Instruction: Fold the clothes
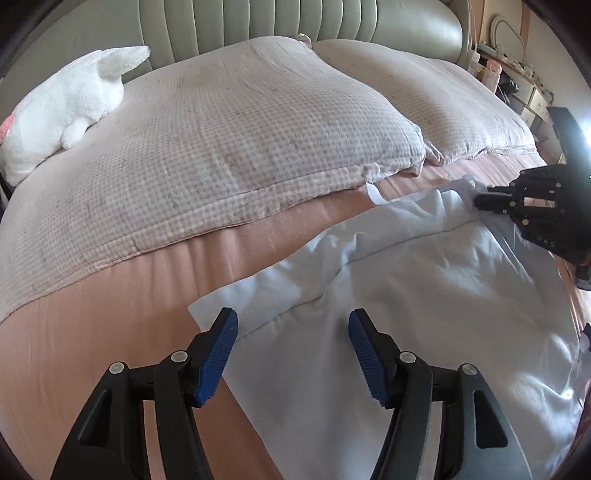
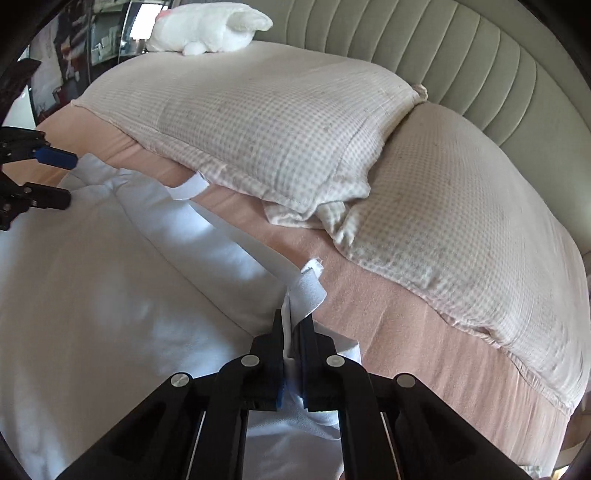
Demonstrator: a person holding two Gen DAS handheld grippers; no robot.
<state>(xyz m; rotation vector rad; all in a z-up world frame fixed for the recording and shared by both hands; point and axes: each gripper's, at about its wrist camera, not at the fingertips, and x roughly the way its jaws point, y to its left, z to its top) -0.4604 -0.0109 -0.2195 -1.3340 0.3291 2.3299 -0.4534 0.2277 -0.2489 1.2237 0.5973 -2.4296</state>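
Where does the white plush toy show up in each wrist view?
Left wrist view: the plush toy lies at the upper left, on the bed beside the left pillow.
Right wrist view: the plush toy sits at the top, left of centre, beyond the same pillow.
Shared landmark: the ribbed headboard runs behind the pillows in both.

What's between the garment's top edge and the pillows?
Only a bare strip of pink sheet separates the garment from the pillows; the right wrist view shows it.
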